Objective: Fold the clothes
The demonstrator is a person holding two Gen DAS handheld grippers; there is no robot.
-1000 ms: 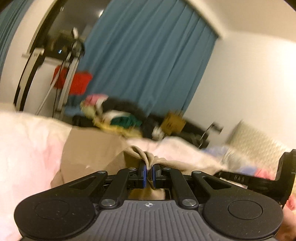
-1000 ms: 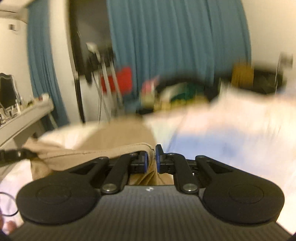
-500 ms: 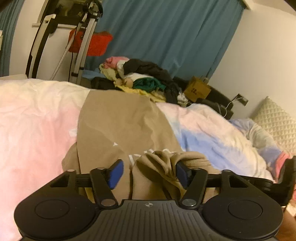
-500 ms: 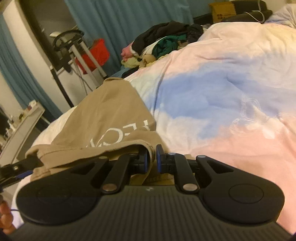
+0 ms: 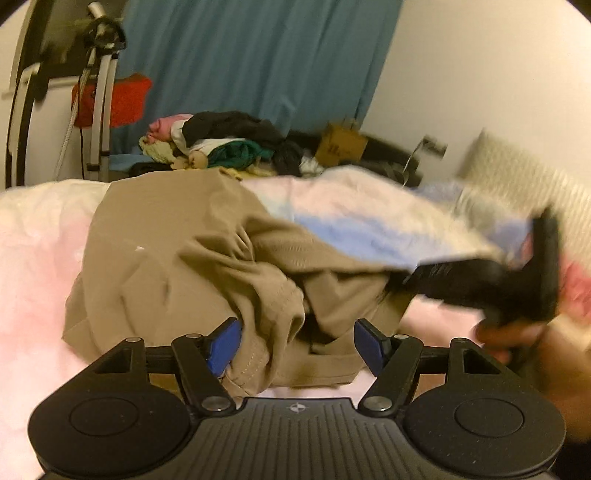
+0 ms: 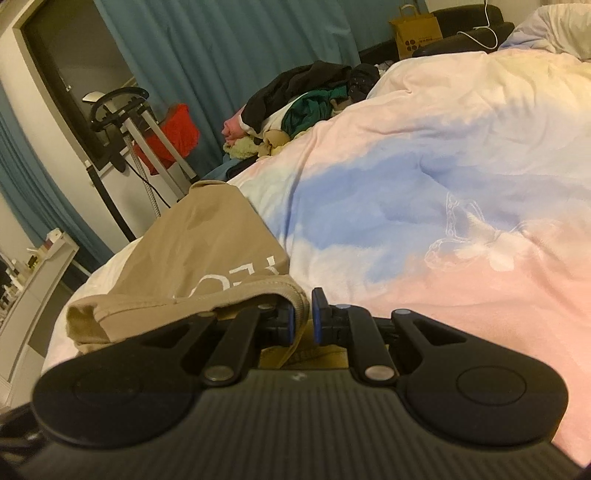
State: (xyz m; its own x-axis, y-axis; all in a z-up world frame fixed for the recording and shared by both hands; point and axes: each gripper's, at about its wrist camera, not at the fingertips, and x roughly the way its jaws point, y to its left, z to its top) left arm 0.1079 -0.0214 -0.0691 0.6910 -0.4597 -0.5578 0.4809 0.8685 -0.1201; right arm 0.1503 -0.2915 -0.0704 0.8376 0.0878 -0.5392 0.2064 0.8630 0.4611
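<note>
A tan shirt [image 5: 177,258] with white lettering lies crumpled on the pink and blue duvet [image 5: 369,229]. My left gripper [image 5: 295,343] stands open low over its near edge. A bunched fold lies between the blue pads and touches only the left pad [image 5: 225,345]. In the right wrist view the tan shirt [image 6: 207,251] stretches away to the left, and my right gripper [image 6: 303,314] is shut on its stitched hem. In the left wrist view the right gripper [image 5: 406,282] shows blurred at the right, held by a hand [image 5: 517,332], with its tips at the shirt's right side.
A pile of mixed clothes [image 5: 221,144] sits at the bed's far edge before a blue curtain [image 5: 258,55]. A metal stand [image 5: 98,110] with a red item [image 5: 125,99] is at the far left. A paper bag [image 6: 417,33] and a shelf [image 6: 40,266] flank the bed.
My left gripper let go of the shirt fold, opened wide and sank toward the bed; the fold slumped down. My right gripper kept its grip and came down to the duvet.
</note>
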